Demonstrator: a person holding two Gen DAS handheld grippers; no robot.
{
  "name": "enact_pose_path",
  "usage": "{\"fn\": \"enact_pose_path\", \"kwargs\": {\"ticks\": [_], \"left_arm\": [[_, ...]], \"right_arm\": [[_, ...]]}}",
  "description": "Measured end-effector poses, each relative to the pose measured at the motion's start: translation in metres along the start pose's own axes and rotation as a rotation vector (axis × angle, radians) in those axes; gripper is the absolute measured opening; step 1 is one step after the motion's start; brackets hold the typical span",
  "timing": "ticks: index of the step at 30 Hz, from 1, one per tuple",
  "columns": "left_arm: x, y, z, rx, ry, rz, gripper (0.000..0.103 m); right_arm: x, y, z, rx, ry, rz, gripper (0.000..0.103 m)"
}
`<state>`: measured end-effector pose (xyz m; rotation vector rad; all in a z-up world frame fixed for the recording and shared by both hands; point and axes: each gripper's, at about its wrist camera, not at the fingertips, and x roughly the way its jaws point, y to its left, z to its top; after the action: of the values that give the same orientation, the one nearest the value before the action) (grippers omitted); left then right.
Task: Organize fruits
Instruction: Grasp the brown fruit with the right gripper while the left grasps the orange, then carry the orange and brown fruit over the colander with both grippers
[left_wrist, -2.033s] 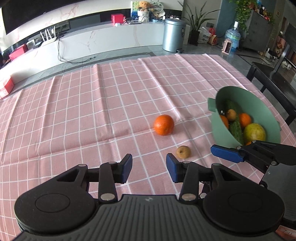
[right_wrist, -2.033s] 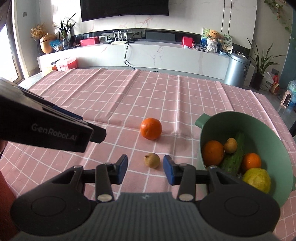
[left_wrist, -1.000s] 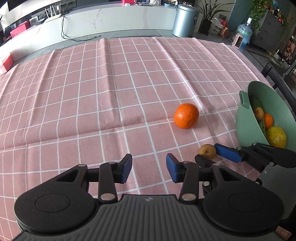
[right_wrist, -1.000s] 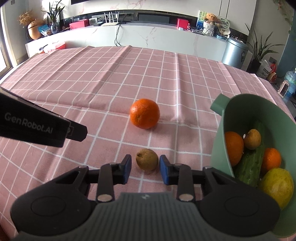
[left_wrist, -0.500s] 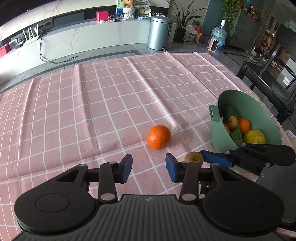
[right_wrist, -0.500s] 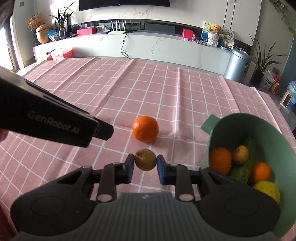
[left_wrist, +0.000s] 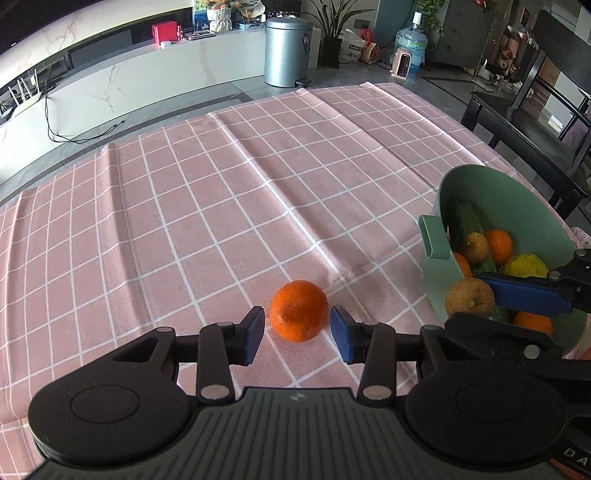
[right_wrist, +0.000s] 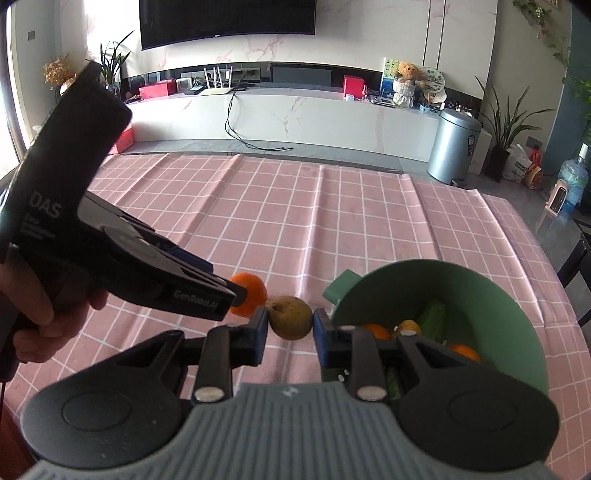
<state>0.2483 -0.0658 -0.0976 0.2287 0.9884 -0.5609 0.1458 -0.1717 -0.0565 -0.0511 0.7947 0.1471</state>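
My right gripper (right_wrist: 289, 326) is shut on a small brown pear-like fruit (right_wrist: 290, 317) and holds it in the air beside the green bowl (right_wrist: 491, 288); the fruit also shows in the left wrist view (left_wrist: 469, 298). The bowl (left_wrist: 532, 206) holds oranges, a cucumber, a yellow-green fruit and another small brown fruit. My left gripper (left_wrist: 297, 330) is open, its jaws on either side of an orange (left_wrist: 298, 310) that lies on the pink checked tablecloth. Part of the orange (right_wrist: 249, 291) shows behind the left gripper in the right wrist view.
The pink checked tablecloth (left_wrist: 221, 203) covers the table. A dark chair (left_wrist: 524, 122) stands at the table's right edge. Beyond the table are a grey bin (right_wrist: 452, 147) and a white low cabinet (right_wrist: 295, 118).
My right gripper closed on the small brown fruit and lifted it off the cloth toward the bowl. My left gripper moved forward until its open jaws straddle the orange.
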Motion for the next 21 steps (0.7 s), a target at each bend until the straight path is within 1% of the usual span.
{"fn": "enact_pose_path", "kwargs": {"ticks": [3, 10, 16, 18, 21], "left_arm": [[0.01, 0.0, 0.002, -0.01, 0.016, -0.006, 0.05], [0.023, 0.0, 0.006, -0.015, 0.025, 0.035, 0.048], [0.026, 0.0, 0.008, -0.029, 0.028, 0.046, 0.047], [0.025, 0.001, 0.007, -0.055, 0.033, 0.047, 0.046], [0.017, 0.005, 0.003, -0.12, 0.035, 0.026, 0.046]], "right_arm": [[0.001, -0.003, -0.002, 0.001, 0.003, 0.0, 0.022], [0.006, -0.009, -0.002, 0.007, 0.016, 0.007, 0.022], [0.006, -0.008, -0.003, 0.009, 0.014, 0.011, 0.022], [0.006, -0.009, -0.003, 0.013, 0.015, 0.015, 0.022], [0.004, -0.008, -0.004, 0.021, 0.018, 0.026, 0.022]]}}
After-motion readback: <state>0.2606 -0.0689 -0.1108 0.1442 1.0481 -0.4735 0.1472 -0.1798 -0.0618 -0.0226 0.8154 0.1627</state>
